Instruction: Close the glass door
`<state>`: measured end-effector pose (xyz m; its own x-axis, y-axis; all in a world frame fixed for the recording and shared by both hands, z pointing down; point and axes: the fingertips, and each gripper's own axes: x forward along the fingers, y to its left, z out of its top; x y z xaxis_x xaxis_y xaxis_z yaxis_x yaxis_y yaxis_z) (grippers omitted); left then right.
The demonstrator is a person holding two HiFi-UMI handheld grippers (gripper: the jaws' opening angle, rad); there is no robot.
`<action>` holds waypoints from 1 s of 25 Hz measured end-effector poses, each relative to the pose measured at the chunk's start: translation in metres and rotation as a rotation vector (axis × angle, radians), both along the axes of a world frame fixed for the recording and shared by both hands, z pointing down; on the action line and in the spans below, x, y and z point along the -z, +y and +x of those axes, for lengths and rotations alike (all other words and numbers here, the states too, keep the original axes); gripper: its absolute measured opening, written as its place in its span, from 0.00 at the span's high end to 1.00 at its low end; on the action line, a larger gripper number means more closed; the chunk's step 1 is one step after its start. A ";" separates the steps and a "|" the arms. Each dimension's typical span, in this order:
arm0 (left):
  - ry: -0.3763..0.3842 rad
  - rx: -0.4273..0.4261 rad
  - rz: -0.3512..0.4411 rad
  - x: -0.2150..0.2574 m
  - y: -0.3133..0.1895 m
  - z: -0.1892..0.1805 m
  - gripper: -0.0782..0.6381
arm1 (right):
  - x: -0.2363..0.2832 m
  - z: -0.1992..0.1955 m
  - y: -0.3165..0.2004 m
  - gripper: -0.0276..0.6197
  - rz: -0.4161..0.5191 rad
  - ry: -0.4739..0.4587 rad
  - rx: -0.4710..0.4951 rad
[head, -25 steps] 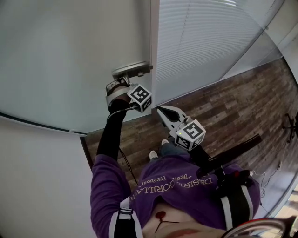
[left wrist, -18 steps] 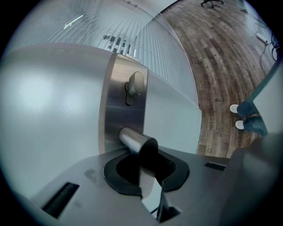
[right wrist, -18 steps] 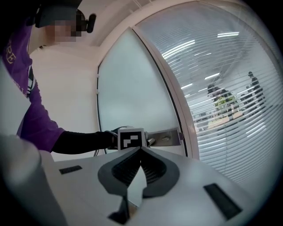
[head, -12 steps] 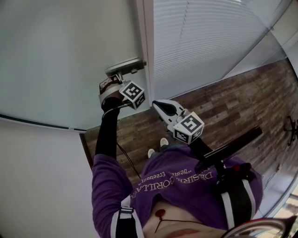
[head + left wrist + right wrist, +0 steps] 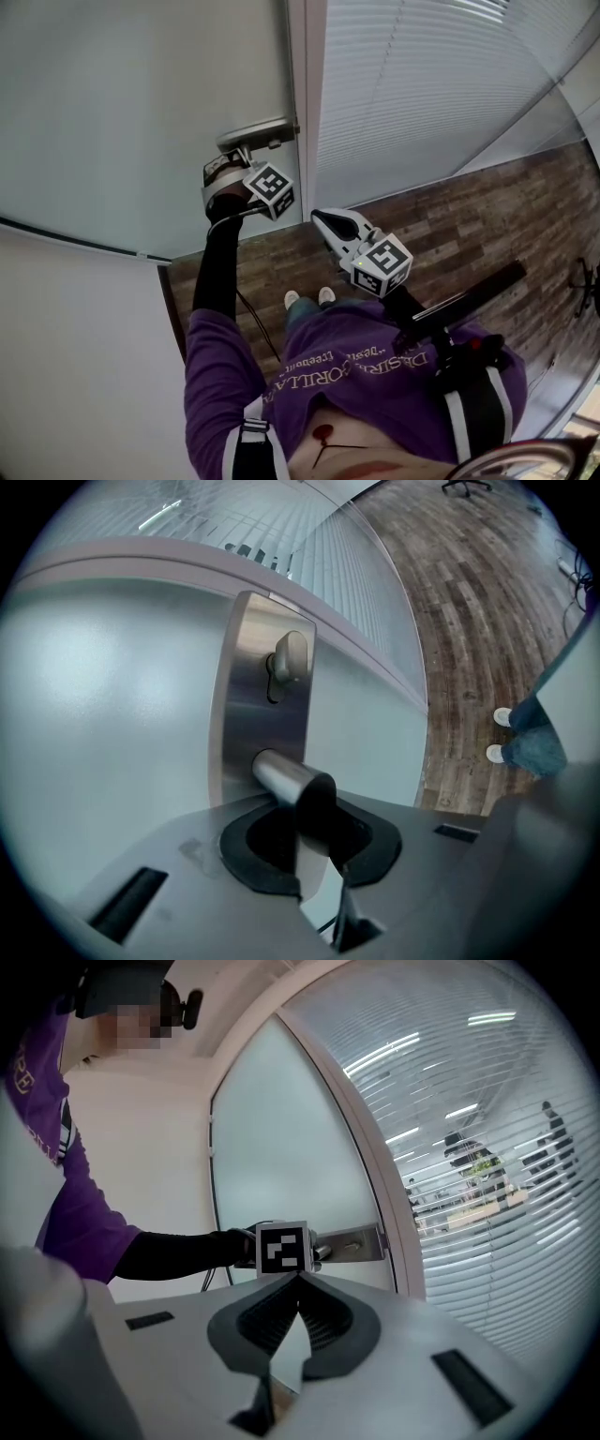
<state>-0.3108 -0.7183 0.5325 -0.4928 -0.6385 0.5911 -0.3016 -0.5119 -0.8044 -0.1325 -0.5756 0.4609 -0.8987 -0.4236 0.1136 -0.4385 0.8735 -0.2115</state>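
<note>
The frosted glass door (image 5: 141, 112) carries a steel handle plate (image 5: 255, 134) at its edge, right beside the white frame (image 5: 306, 94). My left gripper (image 5: 239, 155) is shut on the round steel lever (image 5: 292, 785), which runs out from the plate (image 5: 262, 686) between the dark pads (image 5: 248, 841). A thumb turn (image 5: 289, 660) sits above the lever. My right gripper (image 5: 319, 217) hangs in the air to the right of the handle, shut with nothing in it. In its own view its tips (image 5: 298, 1283) point at the left gripper's marker cube (image 5: 281, 1247) and the plate (image 5: 356, 1241).
A glass partition with white blinds (image 5: 422, 84) runs right of the frame. Wood-plank floor (image 5: 450, 216) lies below, with the person's white shoes (image 5: 305, 298) on it. A cable (image 5: 251, 323) hangs beside the left sleeve. A plain wall (image 5: 75, 356) is on the left.
Both grippers have drifted a little along with the door, and the person's feet have shifted on the floor. The left grip on the lever is unchanged.
</note>
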 end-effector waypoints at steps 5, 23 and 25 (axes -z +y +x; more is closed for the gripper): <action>0.003 0.007 -0.003 0.004 -0.006 -0.001 0.84 | 0.012 -0.011 -0.010 0.97 0.000 -0.009 -0.014; 0.050 0.009 0.049 0.012 -0.016 0.006 0.84 | 0.020 -0.035 -0.027 0.97 0.003 -0.019 -0.047; 0.055 0.007 0.053 0.013 -0.019 0.006 0.84 | 0.023 -0.037 -0.030 0.97 0.007 -0.021 -0.050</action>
<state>-0.3048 -0.7374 0.5193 -0.4654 -0.6660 0.5830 -0.3495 -0.4669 -0.8123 -0.1697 -0.6059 0.4379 -0.8786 -0.4686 0.0919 -0.4770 0.8522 -0.2152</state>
